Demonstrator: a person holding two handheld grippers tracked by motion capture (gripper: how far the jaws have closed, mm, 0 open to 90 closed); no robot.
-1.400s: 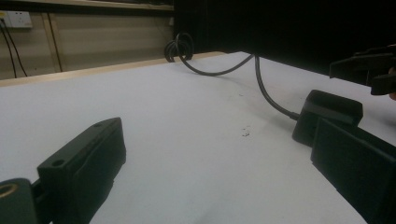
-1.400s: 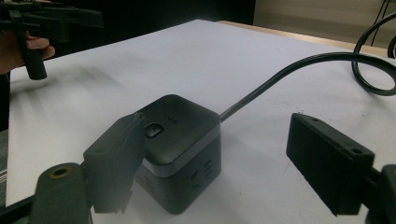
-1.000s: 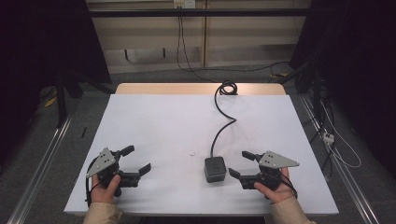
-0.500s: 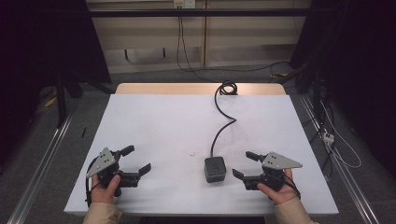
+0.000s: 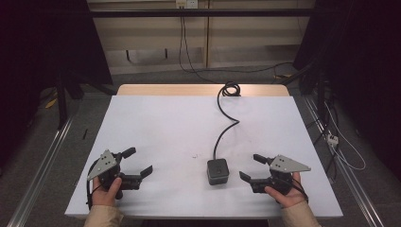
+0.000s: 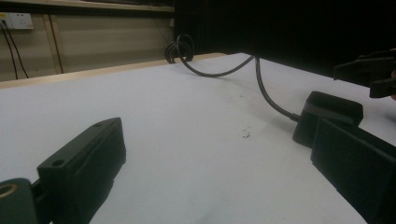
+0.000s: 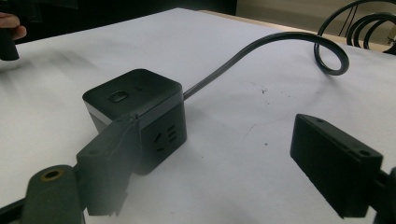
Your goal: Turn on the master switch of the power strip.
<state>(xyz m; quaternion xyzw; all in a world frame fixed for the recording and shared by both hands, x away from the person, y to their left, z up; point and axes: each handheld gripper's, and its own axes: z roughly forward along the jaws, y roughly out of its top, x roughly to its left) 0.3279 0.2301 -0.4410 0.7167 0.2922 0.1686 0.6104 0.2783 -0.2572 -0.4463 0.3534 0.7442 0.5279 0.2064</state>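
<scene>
Resting on the white surface (image 5: pixel 161 123), a black power cube (image 5: pixel 217 171) sits at about 6 o'clock, near the front edge, its button face up and a socket face turned toward the right gripper (image 5: pixel 249 169). That gripper lies just at the cube's 3 o'clock, jaws apart and empty, one jaw close beside the cube. The cube's black cable (image 5: pixel 226 127) runs toward 12 o'clock and coils at the far edge. The left gripper (image 5: pixel 138 162) sits well apart at 9 o'clock, jaws apart.
</scene>
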